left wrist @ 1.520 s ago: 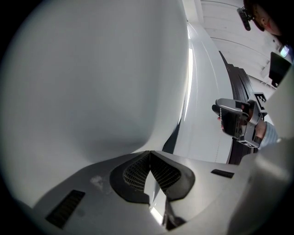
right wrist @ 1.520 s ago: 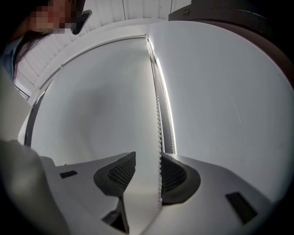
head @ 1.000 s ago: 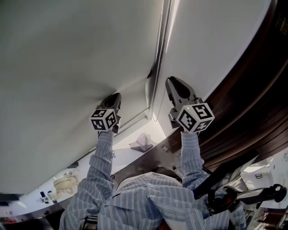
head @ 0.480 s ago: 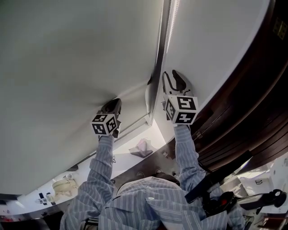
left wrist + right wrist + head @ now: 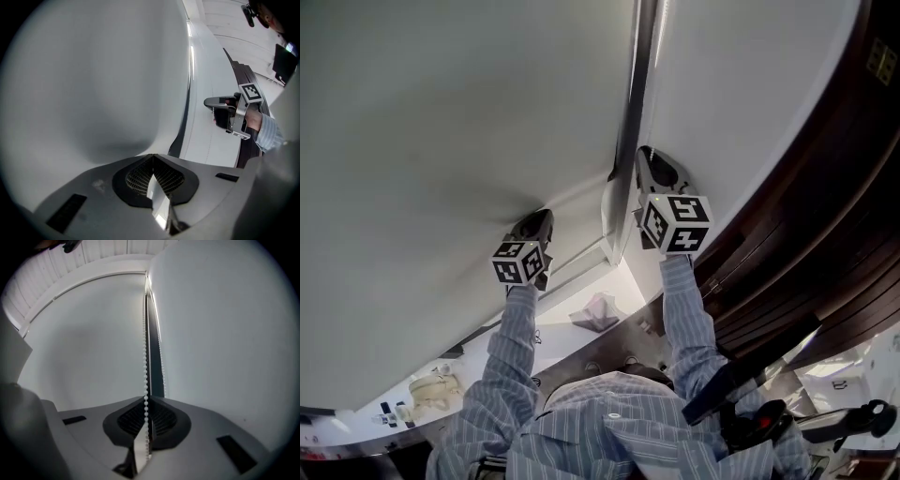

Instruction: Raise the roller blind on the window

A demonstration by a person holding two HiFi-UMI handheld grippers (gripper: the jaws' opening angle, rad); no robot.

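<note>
Looking at the big roller blind [image 5: 441,141]: it fills the whole left side, with its bottom edge just below my left gripper [image 5: 536,220]. A second blind panel [image 5: 741,94] hangs to its right, with a dark frame strip [image 5: 630,112] between them. Dark wood panelling [image 5: 825,234] crowds that panel's right edge. Left jaws are clamped on a pinch of the big blind's fabric, creases fanning out. My right gripper [image 5: 649,164] is beside the strip, jaws closing on the bead chain [image 5: 145,357], which runs straight up between them.
</note>
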